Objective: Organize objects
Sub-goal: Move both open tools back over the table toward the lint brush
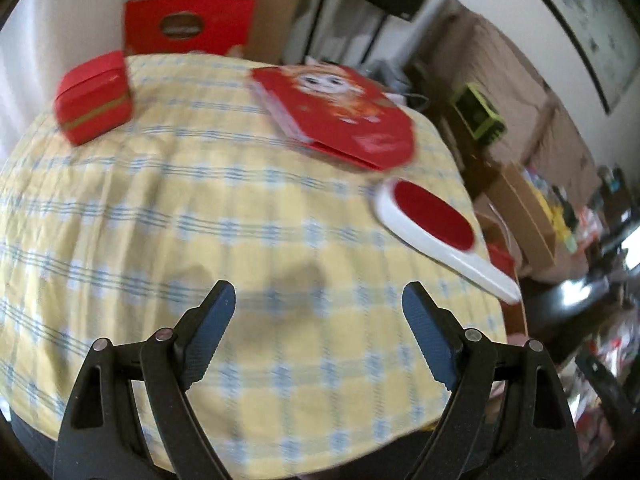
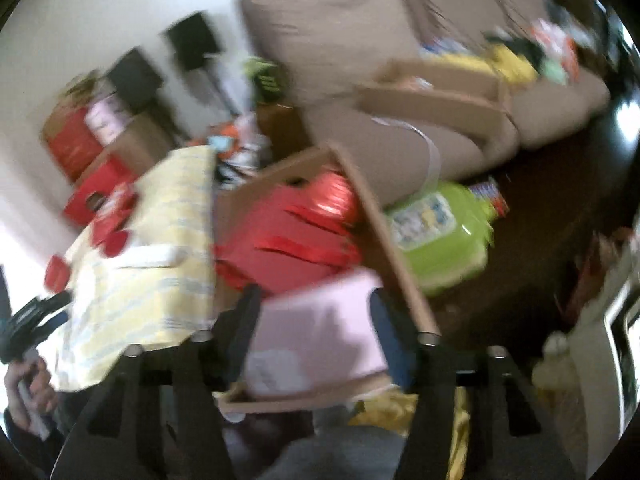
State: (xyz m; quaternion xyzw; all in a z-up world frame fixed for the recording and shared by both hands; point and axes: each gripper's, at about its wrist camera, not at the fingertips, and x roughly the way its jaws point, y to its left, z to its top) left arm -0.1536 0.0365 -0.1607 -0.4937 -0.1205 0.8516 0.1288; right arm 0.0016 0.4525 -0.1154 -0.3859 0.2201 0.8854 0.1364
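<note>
My left gripper [image 1: 318, 300] is open and empty above the yellow checked tablecloth [image 1: 160, 220]. On the table lie a small red box [image 1: 94, 98] at the far left, a flat red packet with a cartoon cat [image 1: 340, 114] at the far right, and a white paddle with a red oval pad [image 1: 436, 228] at the right edge. My right gripper [image 2: 314, 308] is shut on a pink box [image 2: 320, 332], held over an open cardboard box [image 2: 384, 232] beside the table. That box holds red packages [image 2: 288, 236]. The right wrist view is blurred.
A large red box [image 1: 188, 26] and cardboard cartons stand behind the table. A beige sofa [image 2: 360, 40] with clutter is at the right. A green package [image 2: 440, 232] lies on the dark floor next to the cardboard box.
</note>
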